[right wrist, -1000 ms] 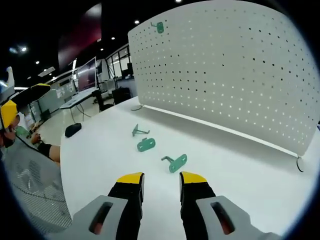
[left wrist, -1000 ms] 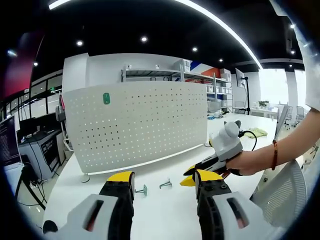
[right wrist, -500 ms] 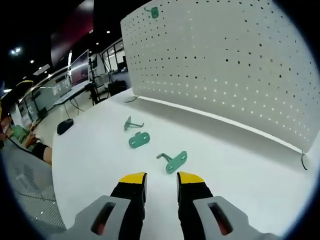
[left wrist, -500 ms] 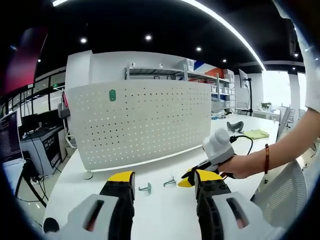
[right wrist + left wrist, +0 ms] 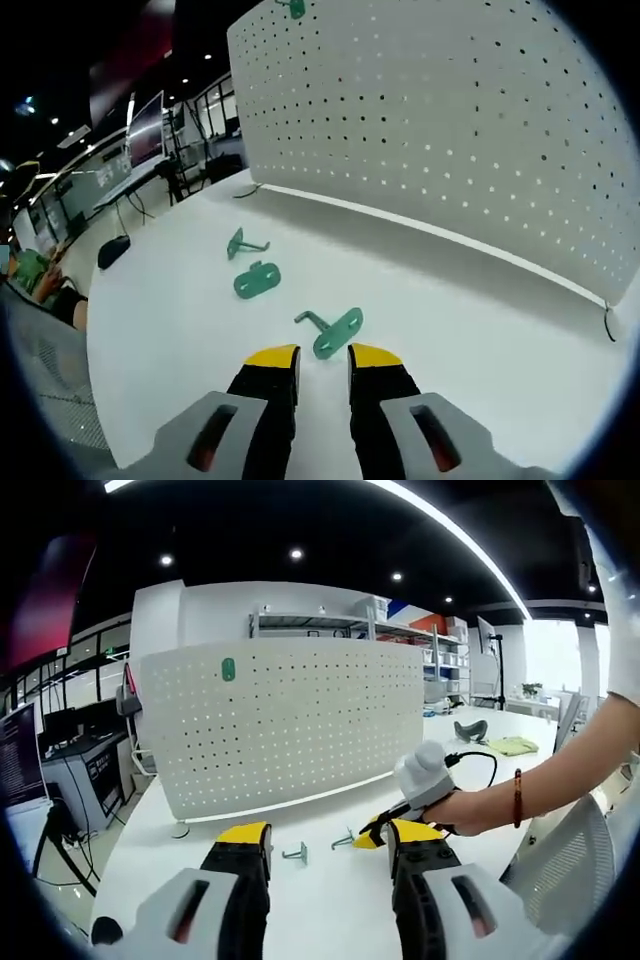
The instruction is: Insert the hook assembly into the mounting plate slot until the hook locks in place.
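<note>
Right tool (image 5: 322, 357): jaws parted by a narrow gap, nothing between them, tips just short of the nearest green hook (image 5: 330, 331) on the white surface (image 5: 480, 330); closer to it than a second ago. It appears in the left gripper view as right tool (image 5: 378, 833), held by a hand (image 5: 462, 810).

Left tool (image 5: 328, 840): jaws wide apart, empty, raised above the surface.

Other hooks: flat green plate (image 5: 257, 279); upright hook (image 5: 243, 244) beyond it.

Perforated mounting plate (image 5: 470, 120): upright at the rear; one green hook (image 5: 228, 669) already fitted near its top corner, cut off in the right gripper view.

Room: shelving (image 5: 340, 625), ceiling lights.
</note>
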The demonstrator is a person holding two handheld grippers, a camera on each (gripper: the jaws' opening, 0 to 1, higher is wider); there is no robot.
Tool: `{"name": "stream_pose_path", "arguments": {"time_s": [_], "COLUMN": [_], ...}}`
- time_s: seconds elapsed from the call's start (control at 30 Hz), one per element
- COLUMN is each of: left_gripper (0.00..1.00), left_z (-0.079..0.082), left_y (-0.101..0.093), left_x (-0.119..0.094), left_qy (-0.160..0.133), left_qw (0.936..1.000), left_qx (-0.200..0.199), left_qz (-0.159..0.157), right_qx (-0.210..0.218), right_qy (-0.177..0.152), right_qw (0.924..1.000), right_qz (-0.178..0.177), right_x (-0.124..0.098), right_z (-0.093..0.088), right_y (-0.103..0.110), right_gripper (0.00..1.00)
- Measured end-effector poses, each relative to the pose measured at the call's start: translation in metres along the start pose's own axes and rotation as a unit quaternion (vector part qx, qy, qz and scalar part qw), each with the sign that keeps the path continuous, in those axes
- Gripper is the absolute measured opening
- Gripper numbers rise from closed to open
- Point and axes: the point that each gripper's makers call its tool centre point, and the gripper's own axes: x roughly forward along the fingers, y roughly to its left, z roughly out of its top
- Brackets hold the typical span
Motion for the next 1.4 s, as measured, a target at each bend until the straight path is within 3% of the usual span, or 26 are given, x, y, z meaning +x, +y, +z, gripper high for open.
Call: {"name": "stream_pose_path", "arguments": {"time_s": [0.43,0.87,1.17,1.4], "left_gripper": [0.47,0.47,0.46,0.46], "left_z": [0.0,-0.006,-0.007,-0.009], "left_y": [0.01,0.007,0.009,0.004], "left_x": [0.0,0.005,0.005,0.007], "left_qy": [0.004,0.013,0.013,0.013], "left_qw": [0.9999,0.9999,0.9999,0.9999], "left_qx": [0.003,0.001,-0.003,-0.004], "left_qz": [0.012,0.004,0.006,-0.004], "right_qx": [-0.012,-0.015,-0.048,-0.031], "right_qy": [0.03,-0.005,-0.015,-0.01], "right_qw": [0.9995,0.9999,0.9987,0.9993], "right_qz": [0.001,-0.003,0.007,0.018], "right_x": [0.012,0.013,0.004,-0.006], "right_z": [-0.009,-0.007,0.0,-0.002], "right_y": [0.0,-0.006,0.001,0.005], "right_gripper": [0.12,0.08,0.02,0.01]}}
